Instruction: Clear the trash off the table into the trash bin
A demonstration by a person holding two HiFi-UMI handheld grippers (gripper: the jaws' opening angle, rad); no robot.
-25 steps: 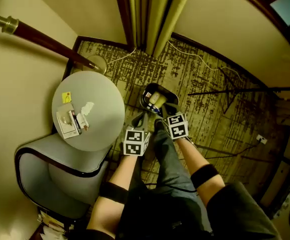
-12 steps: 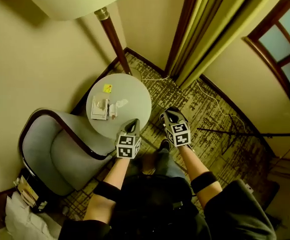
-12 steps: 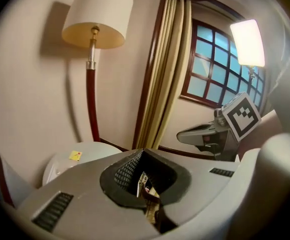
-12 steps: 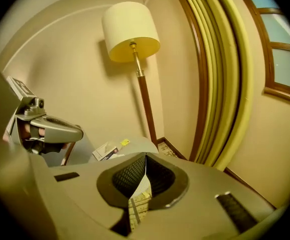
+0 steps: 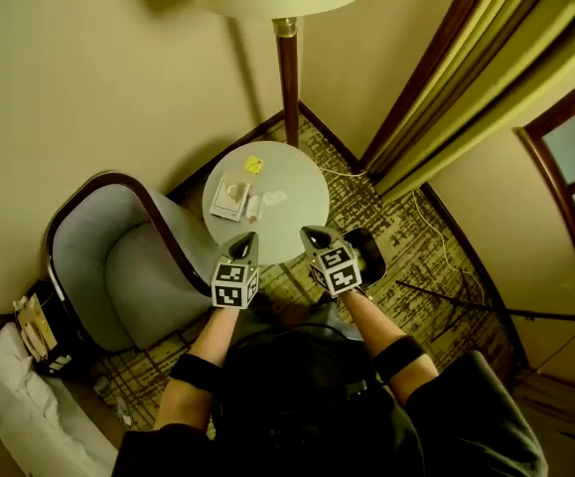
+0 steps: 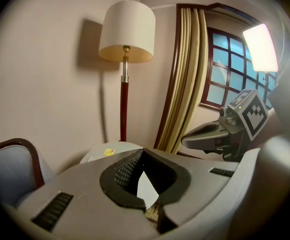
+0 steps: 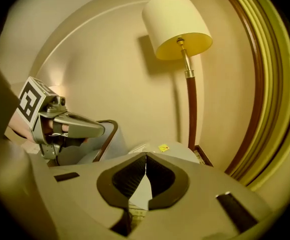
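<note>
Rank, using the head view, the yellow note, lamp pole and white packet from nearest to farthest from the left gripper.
1. White packet, on the table, left side.
2. Yellow note, at its far edge.
3. Lamp pole, behind it.

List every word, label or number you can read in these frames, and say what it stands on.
No text is readable in any view.
Yellow note on the table: a red mark, too small to read.
White box on the table: print too small to read.
Marker cubes: black-and-white square patterns, no letters.
Stack beside the chair: too small and blurred to read.
</note>
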